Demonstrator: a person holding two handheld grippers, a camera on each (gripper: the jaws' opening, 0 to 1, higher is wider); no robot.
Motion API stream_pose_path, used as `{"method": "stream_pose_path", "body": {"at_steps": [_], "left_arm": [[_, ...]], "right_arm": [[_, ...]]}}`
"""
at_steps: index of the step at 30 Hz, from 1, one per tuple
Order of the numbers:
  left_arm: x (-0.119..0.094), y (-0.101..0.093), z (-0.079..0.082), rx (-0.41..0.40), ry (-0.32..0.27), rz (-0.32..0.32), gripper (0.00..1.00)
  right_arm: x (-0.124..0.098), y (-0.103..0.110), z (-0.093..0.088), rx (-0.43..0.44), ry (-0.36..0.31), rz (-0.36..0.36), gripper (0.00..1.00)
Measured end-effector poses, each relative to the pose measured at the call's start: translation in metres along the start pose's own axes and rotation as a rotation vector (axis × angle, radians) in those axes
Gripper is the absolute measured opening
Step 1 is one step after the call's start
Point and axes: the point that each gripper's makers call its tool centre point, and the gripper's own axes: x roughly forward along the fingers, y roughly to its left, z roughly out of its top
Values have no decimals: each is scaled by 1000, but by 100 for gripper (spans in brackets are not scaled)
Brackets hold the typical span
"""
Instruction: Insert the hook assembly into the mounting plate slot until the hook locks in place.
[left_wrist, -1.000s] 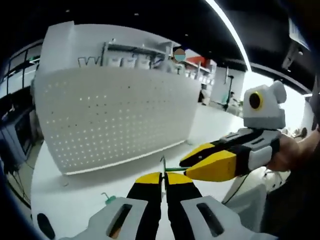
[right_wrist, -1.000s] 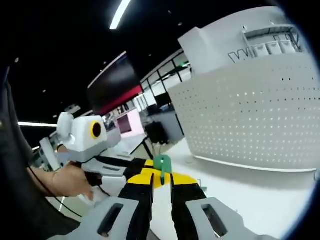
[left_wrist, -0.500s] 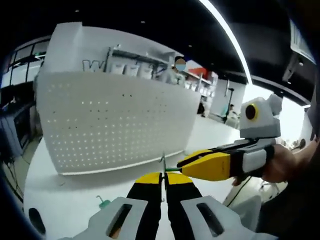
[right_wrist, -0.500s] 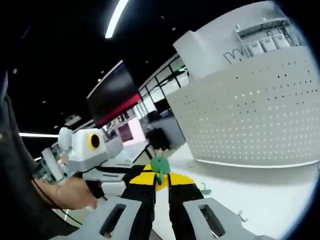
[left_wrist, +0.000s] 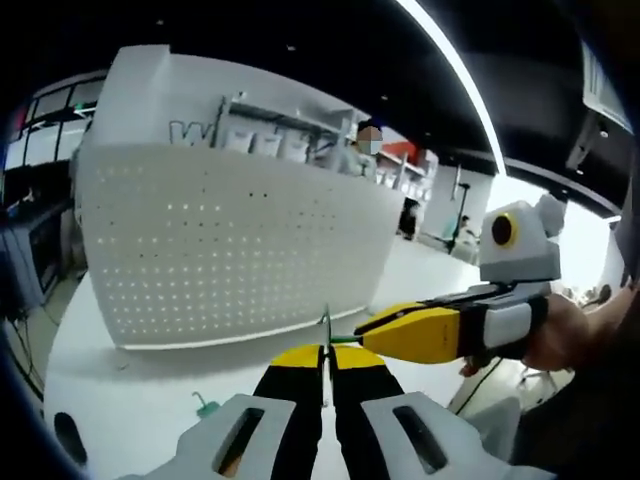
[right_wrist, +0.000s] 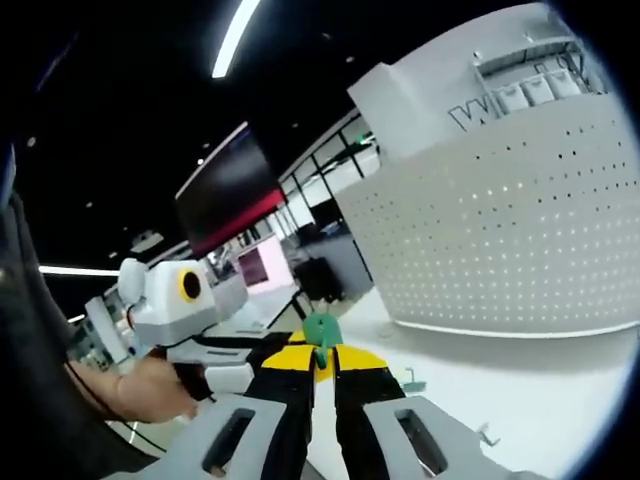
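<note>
Your left gripper has its jaws pressed together on a thin metal hook, which stands upright at the tips. Left of and below those tips, a small green piece lies on the white table. Ahead of the tips stands the white perforated board, upright on the table. From the right of the left gripper, your right gripper reaches in and meets the hook at its green end.

In the right gripper view, your right gripper pinches a green clip between closed jaws, with your left gripper just to its left. The board stands ahead to the right.
</note>
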Motion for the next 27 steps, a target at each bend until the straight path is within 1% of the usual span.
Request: {"method": "stream_pose_path", "body": {"at_steps": [5,8,10,12,13,16,19,23,25,26,27], "left_arm": [[0,-2,-2,7,5,-9,1],[0,-3,-5,4,12,-10,1],[0,-4,-6,18,16,-9,2],[0,-4,-4,55,-1,-2,2],[1,-4,-5,53,7,2,3],[3,-2,-8,66,13,12,3],[3,-2,-7,69,8,10,4],[4,0,-10,81,28,14,5],[4,4,-13,86,41,26,10],[4,7,-13,89,42,36,14],[4,10,-13,84,38,48,21]], "right_arm": [[-1,1,-2,-5,7,14,3],[-1,0,-4,-26,12,7,2],[-1,-2,-4,-33,11,-3,1],[-1,-4,-3,-5,-1,-8,0],[-1,-5,-4,-7,4,-12,0],[1,-5,-6,-55,22,-34,0],[0,-5,-5,-78,12,-49,0],[1,-9,-5,-96,14,-68,0],[1,-11,-3,-107,12,-75,0],[0,-13,-1,-109,6,-81,0],[-1,-16,2,-111,-1,-89,0]]}}
